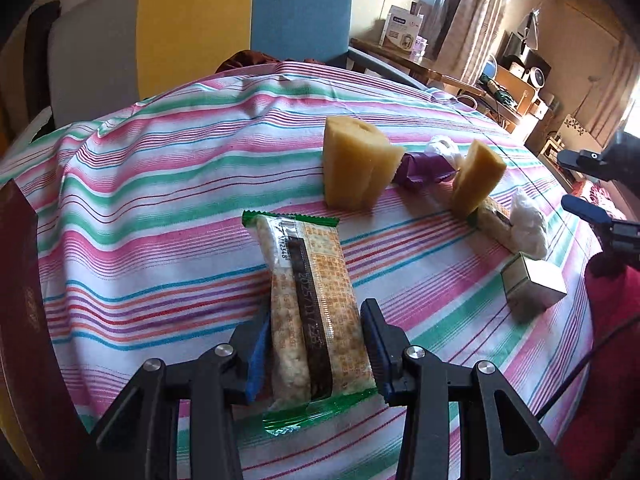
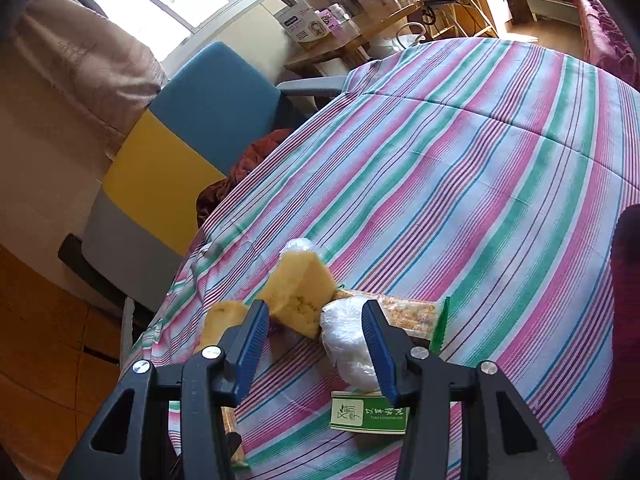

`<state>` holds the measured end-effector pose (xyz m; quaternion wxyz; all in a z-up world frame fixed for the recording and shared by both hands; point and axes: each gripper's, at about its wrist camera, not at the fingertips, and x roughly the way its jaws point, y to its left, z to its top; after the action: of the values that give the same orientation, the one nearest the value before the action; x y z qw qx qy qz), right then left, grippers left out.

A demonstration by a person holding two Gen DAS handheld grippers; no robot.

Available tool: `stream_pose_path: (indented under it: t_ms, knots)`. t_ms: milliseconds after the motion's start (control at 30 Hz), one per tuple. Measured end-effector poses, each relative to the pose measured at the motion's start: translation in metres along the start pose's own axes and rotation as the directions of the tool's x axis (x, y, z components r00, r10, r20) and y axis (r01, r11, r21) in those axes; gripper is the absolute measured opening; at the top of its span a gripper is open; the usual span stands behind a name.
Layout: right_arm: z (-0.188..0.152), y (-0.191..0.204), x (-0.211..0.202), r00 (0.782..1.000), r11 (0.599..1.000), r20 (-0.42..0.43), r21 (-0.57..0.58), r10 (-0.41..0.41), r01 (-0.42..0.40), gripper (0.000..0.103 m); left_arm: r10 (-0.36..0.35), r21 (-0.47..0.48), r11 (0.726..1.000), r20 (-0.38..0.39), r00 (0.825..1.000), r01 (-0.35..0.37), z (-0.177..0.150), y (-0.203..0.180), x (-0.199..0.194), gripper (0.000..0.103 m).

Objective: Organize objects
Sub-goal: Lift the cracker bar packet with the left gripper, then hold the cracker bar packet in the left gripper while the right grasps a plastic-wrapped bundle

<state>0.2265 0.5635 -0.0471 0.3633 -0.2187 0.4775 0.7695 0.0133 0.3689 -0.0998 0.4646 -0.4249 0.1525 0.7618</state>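
Observation:
My left gripper is shut on a green-edged cracker packet and holds it over the striped tablecloth. Beyond it stand two yellow sponge pieces, with a purple wrapper between them, a second cracker packet, a white plastic wad and a small green-and-white box. My right gripper is open above the table. The white wad lies between its fingers. A sponge piece, the second packet and the box lie close by.
A chair with grey, yellow and blue panels stands behind the table. A dark red box edge is at the left. A wooden side table with boxes is at the back right. My right gripper shows at the right edge of the left wrist view.

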Motion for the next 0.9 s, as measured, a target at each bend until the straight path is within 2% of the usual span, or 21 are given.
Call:
stream_pose_path:
  t_ms: [133, 333, 400, 467, 500, 567, 633, 767, 900]
  knots:
    - [0.0, -0.006, 0.012, 0.998, 0.999, -0.042, 0.018, -0.041, 0.042, 0.049, 0.002, 0.02, 1.0, 0.035, 0.999, -0.003, -0.007, -0.001, -0.002, 0.043]
    - [-0.007, 0.004, 0.034, 0.988, 0.995, -0.129, -0.069, -0.086, 0.077, 0.049, -0.008, 0.021, 1.0, 0.041, 0.999, 0.007, -0.013, 0.0, -0.005, 0.043]
    - [-0.013, 0.013, 0.047, 0.978, 0.994, -0.205, -0.105, -0.041, 0.02, 0.049, -0.013, 0.018, 1.0, 0.044, 0.999, 0.012, -0.014, 0.002, -0.006, 0.043]
    - [-0.02, 0.026, 0.054, 0.955, 0.987, -0.284, -0.11, 0.085, -0.12, 0.049, -0.016, 0.013, 1.0, 0.048, 0.999, 0.016, -0.017, 0.003, -0.008, 0.043]
    - [-0.023, 0.035, 0.052, 0.948, 0.976, -0.294, -0.14, 0.12, -0.167, 0.049, -0.017, 0.012, 1.0, 0.051, 0.999, 0.017, -0.018, 0.002, -0.008, 0.043]
    - [-0.029, 0.049, 0.048, 0.951, 0.96, -0.287, -0.214, 0.116, -0.182, 0.049, -0.019, 0.011, 1.0, 0.055, 0.998, 0.019, -0.02, 0.003, -0.009, 0.043]
    - [-0.031, 0.052, 0.043, 0.957, 0.957, -0.27, -0.233, 0.104, -0.17, 0.049, -0.019, 0.011, 1.0, 0.059, 0.998, 0.019, -0.02, 0.003, -0.01, 0.043]
    - [-0.024, 0.041, 0.037, 0.977, 0.976, -0.21, -0.2, 0.046, -0.089, 0.049, -0.021, 0.011, 1.0, 0.066, 0.998, 0.02, -0.021, 0.003, -0.01, 0.043]
    - [-0.016, 0.026, 0.037, 0.985, 0.988, -0.171, -0.156, -0.022, -0.005, 0.049, -0.021, 0.014, 1.0, 0.074, 0.997, 0.02, -0.022, 0.003, -0.009, 0.043]
